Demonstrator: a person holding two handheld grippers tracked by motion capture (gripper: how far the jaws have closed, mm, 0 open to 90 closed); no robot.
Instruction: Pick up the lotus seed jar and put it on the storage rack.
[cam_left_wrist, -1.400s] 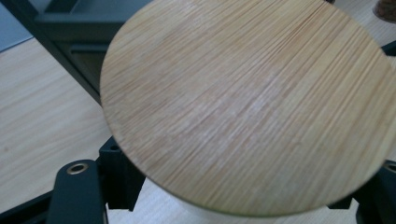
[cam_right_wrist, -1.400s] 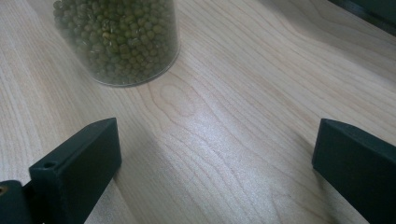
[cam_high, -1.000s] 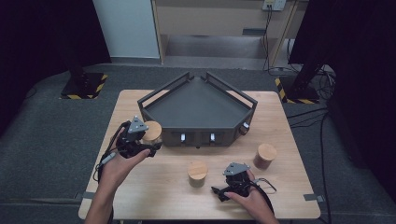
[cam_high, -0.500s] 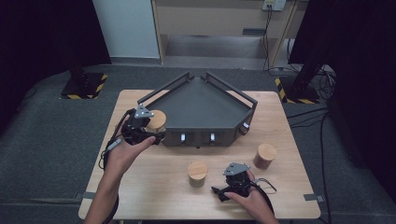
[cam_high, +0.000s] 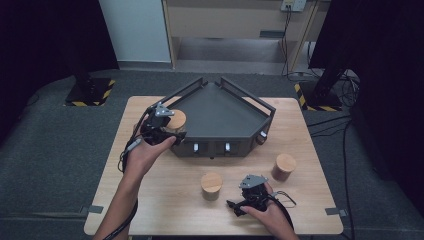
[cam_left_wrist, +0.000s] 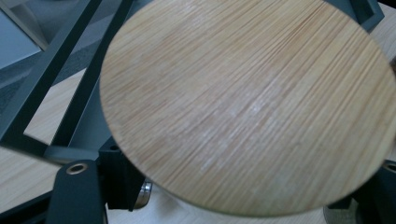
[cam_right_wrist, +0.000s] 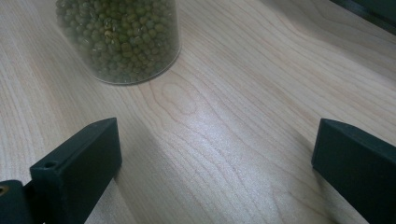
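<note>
The right tool (cam_high: 239, 206) rests low on the tabletop (cam_high: 165, 200) at the near edge, jaws wide apart with nothing between them. Just beyond it stands a bean jar (cam_high: 211, 186) with a wooden lid; a second jar (cam_high: 283, 167) stands off to the right. Farther back on the left, the left tool (cam_high: 167, 131) is clamped on a third jar (cam_high: 176, 120), holding it at the left rim of the dark tray (cam_high: 225, 112). That wooden lid (cam_left_wrist: 247, 107) looms close in the left gripper view.

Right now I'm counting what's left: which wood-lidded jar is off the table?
The wood-lidded jar clamped in the left gripper, at the dark tray's left rail.
</note>
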